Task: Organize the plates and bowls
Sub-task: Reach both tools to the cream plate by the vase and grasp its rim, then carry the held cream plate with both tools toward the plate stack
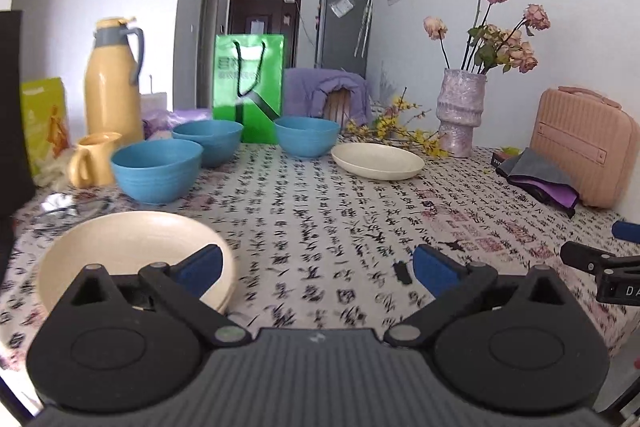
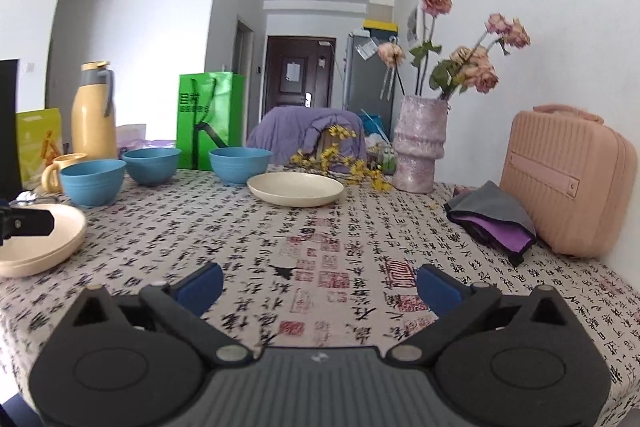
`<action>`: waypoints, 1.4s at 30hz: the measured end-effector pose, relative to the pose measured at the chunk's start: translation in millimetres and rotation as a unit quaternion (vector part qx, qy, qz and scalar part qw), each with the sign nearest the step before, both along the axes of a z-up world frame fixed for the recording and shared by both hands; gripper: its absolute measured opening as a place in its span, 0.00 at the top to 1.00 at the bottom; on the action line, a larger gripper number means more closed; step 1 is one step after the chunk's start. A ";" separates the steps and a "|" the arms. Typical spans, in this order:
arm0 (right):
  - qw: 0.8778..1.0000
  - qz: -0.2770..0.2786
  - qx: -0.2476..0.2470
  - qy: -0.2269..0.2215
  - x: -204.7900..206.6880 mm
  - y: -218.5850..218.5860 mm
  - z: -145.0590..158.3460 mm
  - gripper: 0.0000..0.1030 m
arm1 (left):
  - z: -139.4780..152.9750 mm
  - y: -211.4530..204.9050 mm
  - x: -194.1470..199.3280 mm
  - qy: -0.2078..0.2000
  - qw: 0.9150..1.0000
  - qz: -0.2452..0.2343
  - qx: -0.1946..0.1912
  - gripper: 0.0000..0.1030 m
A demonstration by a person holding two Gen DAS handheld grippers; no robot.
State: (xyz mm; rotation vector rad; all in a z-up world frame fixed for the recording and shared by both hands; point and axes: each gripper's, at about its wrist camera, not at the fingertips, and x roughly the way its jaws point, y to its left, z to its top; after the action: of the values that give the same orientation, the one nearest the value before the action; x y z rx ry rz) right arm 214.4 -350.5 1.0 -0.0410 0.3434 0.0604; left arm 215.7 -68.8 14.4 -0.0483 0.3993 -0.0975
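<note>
Three blue bowls stand apart on the patterned tablecloth: one near left (image 1: 157, 169) (image 2: 93, 183), one behind it (image 1: 208, 141) (image 2: 152, 165), one mid-table (image 1: 307, 135) (image 2: 239, 165). A cream plate (image 1: 378, 160) (image 2: 296, 189) lies alone at the back. A stack of cream plates (image 1: 128, 251) (image 2: 36, 243) lies at the near left. My left gripper (image 1: 316, 267) is open and empty, its left finger over the stack's right edge. My right gripper (image 2: 318, 285) is open and empty above bare cloth.
A yellow thermos (image 1: 112, 83), yellow mug (image 1: 92, 163) and green bag (image 1: 248, 87) stand at the back left. A vase of dried roses (image 1: 460, 111), pink case (image 1: 584, 143) and folded grey-purple cloth (image 1: 540, 179) sit on the right. The right gripper's tip (image 1: 600, 267) shows at the right edge.
</note>
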 end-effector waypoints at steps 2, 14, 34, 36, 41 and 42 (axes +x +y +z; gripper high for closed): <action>1.000 -0.004 0.026 0.016 22.0 -10.8 2.8 0.00 | 2.7 -4.3 22.9 0.013 1.000 0.002 -0.001 0.00; 0.993 -0.011 0.100 0.054 199.4 -56.3 22.5 0.00 | 35.5 -27.9 186.8 0.032 0.999 -0.038 -0.010 0.00; 0.976 0.006 0.131 0.172 460.9 -32.2 -59.9 0.76 | -42.9 -48.0 436.4 0.138 0.990 -0.024 -0.028 0.54; 0.980 0.011 0.122 0.158 457.6 -27.7 -63.1 0.81 | -51.0 -48.4 439.3 0.150 0.988 -0.031 -0.022 0.60; 0.983 0.017 0.111 0.148 453.3 -23.3 -62.4 0.85 | -58.4 -45.2 438.2 0.141 0.987 -0.063 -0.049 0.86; 0.981 0.016 0.118 0.151 454.1 -25.6 -62.7 0.86 | -57.7 -46.5 437.4 0.141 0.987 -0.063 -0.049 0.85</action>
State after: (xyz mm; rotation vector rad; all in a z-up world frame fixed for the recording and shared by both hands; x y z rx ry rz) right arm 668.6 -376.1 -61.6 0.2005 0.6363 0.1389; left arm 653.2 -115.3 -43.3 -0.1340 0.6805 -0.2371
